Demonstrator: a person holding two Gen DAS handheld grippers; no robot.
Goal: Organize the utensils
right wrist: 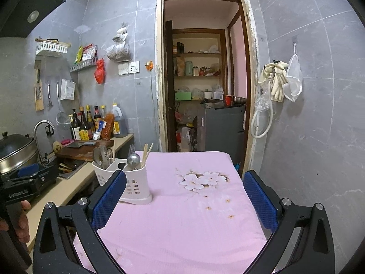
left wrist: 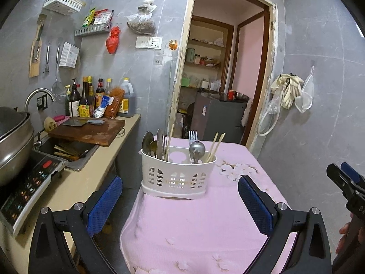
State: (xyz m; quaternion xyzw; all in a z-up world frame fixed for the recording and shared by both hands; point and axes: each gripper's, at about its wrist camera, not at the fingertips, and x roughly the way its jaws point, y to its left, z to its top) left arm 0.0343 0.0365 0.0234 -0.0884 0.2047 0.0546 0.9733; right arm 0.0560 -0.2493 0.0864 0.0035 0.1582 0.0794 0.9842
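On the pink cloth (left wrist: pixel 205 228) ahead of me stands the white caddy (left wrist: pixel 178 173), upright, near the table's left edge beside the counter (left wrist: pixel 86 182). In its left compartment I see spoons (left wrist: pixel 148 142) and a knife; a fork (left wrist: pixel 193 135) and a ladle (left wrist: pixel 197 149) stand in the middle, and chopsticks (left wrist: pixel 215 145) lean out on the right. My left gripper (left wrist: pixel 180 196) is spread wide, nothing between its blue pads, caddy framed just beyond them. My right gripper (right wrist: pixel 184 191) is spread wide too, empty, over bare cloth with the flower print (right wrist: pixel 200 179) between its fingers; the caddy sits behind its left finger (right wrist: pixel 109 201). Over on the counter, a cutting board (left wrist: pixel 89 132) bridges the sink.
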